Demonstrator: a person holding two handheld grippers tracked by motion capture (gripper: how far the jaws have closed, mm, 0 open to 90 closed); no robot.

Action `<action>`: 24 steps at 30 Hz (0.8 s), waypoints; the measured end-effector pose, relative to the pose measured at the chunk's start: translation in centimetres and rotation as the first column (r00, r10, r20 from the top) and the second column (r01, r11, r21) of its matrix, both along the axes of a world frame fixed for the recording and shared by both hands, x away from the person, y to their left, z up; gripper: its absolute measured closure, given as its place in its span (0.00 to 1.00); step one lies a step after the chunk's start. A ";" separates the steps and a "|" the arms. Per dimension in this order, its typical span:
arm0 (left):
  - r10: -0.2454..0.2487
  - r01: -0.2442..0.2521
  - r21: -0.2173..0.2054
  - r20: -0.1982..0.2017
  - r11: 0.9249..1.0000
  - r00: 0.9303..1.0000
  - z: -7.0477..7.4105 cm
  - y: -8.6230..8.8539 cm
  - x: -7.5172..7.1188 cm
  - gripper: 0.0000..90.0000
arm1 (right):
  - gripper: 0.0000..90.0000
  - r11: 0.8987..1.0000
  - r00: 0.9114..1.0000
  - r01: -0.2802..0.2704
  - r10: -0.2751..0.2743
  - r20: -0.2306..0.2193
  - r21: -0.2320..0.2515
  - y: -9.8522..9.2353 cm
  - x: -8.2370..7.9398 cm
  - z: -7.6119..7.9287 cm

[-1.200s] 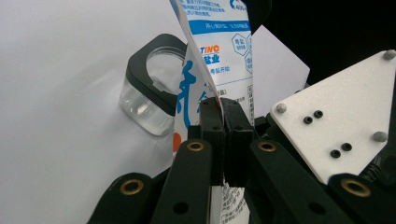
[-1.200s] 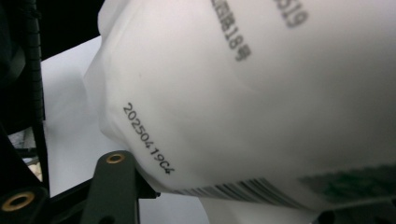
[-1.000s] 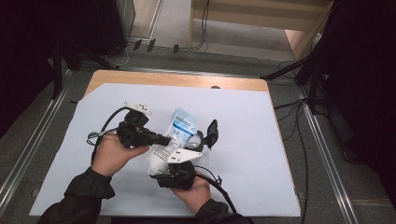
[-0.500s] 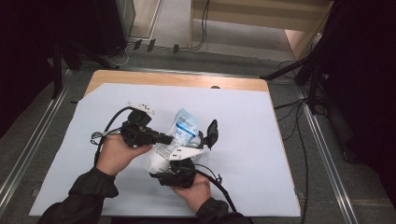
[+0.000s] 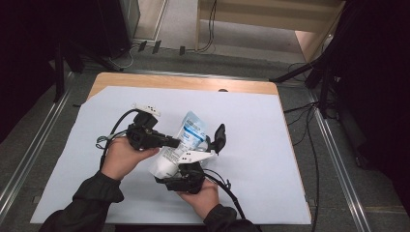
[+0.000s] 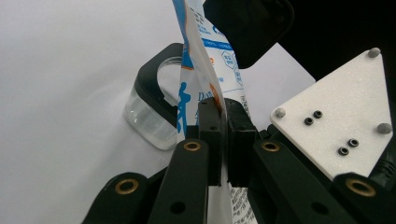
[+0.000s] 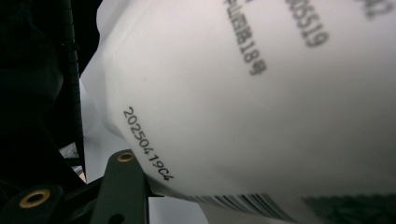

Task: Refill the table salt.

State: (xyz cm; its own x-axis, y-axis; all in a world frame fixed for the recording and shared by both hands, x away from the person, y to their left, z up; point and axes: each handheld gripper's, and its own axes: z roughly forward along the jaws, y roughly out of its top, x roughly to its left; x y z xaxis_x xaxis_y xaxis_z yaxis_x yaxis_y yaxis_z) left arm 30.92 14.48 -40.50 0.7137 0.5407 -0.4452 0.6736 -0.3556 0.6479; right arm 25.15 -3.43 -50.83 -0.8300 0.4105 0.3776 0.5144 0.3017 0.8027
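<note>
Pouch (image 5: 186, 140) is being held above the table (image 5: 270, 145): I am pinching its edge with the left gripper (image 6: 223, 140) while the right gripper (image 5: 200, 162) is clasping its body.

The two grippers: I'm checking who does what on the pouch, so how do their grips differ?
The left gripper is shut, pinching the pouch by its thin flat edge; the right gripper has its jaws about half apart around the pouch's full lower body. The left gripper comes in from the pouch's side, the right gripper from below. Both hold the same pouch.
</note>
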 end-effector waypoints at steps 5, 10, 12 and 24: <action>0.027 -0.027 0.027 0.012 0.999 1.000 0.1 -0.3 -0.2 1.00 | 0.57 0.999 1.000 0.020 -0.020 0.010 -0.030 0.1 0.1 -0.2; 0.042 -0.043 0.049 0.015 0.998 0.999 0.2 -0.3 -0.4 1.00 | 0.52 0.998 0.999 0.040 -0.039 0.030 -0.052 0.2 -0.2 -0.2; 0.045 -0.046 0.055 0.016 0.997 0.999 0.1 -0.3 -0.4 1.00 | 0.55 0.998 0.999 0.042 -0.042 0.010 -0.046 0.2 -0.2 -0.1; 0.001 0.000 -0.031 0.008 1.000 1.000 0.1 0.0 -0.3 0.95 | 0.60 0.998 1.000 0.010 -0.008 -0.027 0.059 -0.2 -0.2 0.6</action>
